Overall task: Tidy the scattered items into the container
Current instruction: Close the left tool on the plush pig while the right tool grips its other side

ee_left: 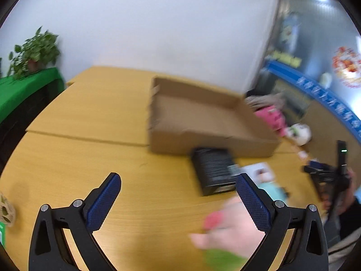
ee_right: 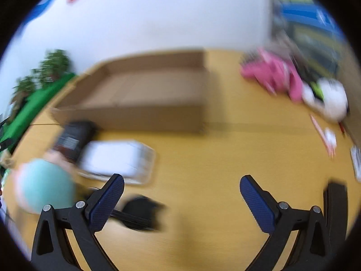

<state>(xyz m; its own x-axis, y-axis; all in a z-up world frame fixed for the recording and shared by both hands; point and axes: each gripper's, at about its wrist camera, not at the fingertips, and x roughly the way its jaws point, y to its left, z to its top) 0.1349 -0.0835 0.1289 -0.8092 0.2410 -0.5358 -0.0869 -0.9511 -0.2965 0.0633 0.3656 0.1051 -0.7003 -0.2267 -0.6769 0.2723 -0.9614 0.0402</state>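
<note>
Nearest, the left gripper [ee_left: 178, 199] and the right gripper [ee_right: 181, 199] hang spread wide and empty, their blue pads knurled, over a smooth yellow wood-grain bench [ee_left: 94, 171] where a blurred pink-and-green soft item [ee_left: 227, 228] lies closest. Beyond lie a ribbed black box [ee_left: 213, 169], a white flat pack [ee_right: 115, 158] and a teal ball [ee_right: 45, 186], all outside the shallow, open-topped cardboard box [ee_left: 203, 117] standing behind them. Farthest, a white wall [ee_left: 158, 27] rises, a leafy plant [ee_left: 36, 49] on green cloth at left.
</note>
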